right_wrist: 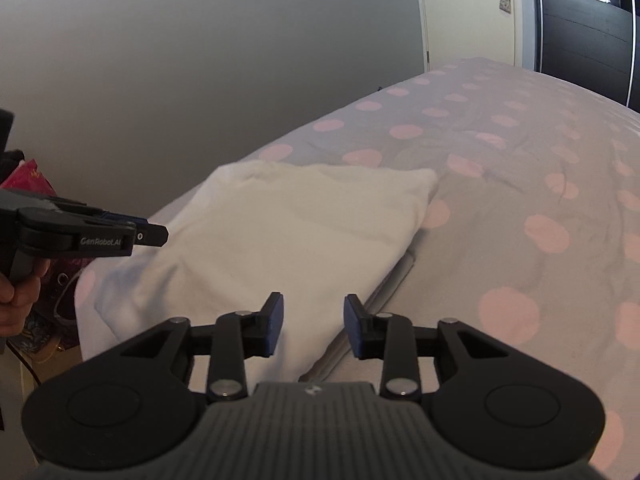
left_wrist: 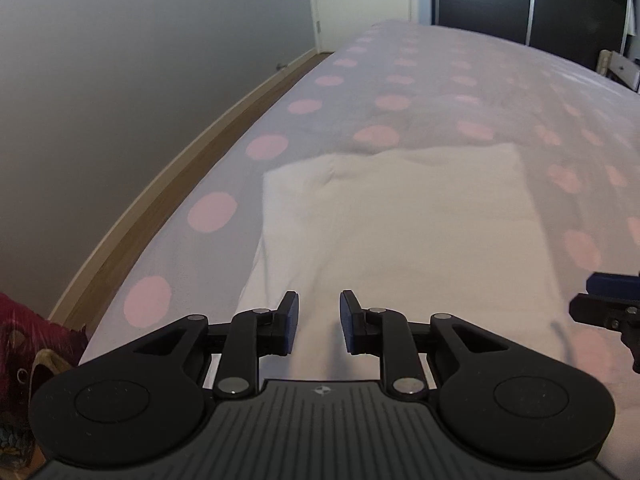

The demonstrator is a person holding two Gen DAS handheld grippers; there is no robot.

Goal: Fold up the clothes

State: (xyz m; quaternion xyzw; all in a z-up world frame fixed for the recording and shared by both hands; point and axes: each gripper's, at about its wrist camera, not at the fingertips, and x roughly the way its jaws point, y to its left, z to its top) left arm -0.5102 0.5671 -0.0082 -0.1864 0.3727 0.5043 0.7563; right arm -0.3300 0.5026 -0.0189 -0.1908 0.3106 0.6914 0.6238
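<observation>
- Nearest us, our left gripper (left_wrist: 319, 322) hangs over the near edge of a white garment (left_wrist: 400, 224), its blue-padded jaws parted by a moderate gap with nothing between them.
- Our right gripper (right_wrist: 313, 326) hangs just as near, over the garment's near right corner, jaws parted a little wider and also empty.
- White and already a tidy rectangle, the garment lies flat on a grey bedspread with pink dots (right_wrist: 520, 184), close to the bed's left side.
- A greyer layer (right_wrist: 390, 284) shows under its right edge; we cannot tell whether that is part of the same piece.
- Its long axis runs straight away from us, so both tools meet it at a short end.
- We judge the two hands about equally near, left over the middle, right over the corner.
- Folded as it lies, this could be a finished fold or one still to be halved.
- At far left, a hand (right_wrist: 16, 292) grips the left tool's handle.
</observation>
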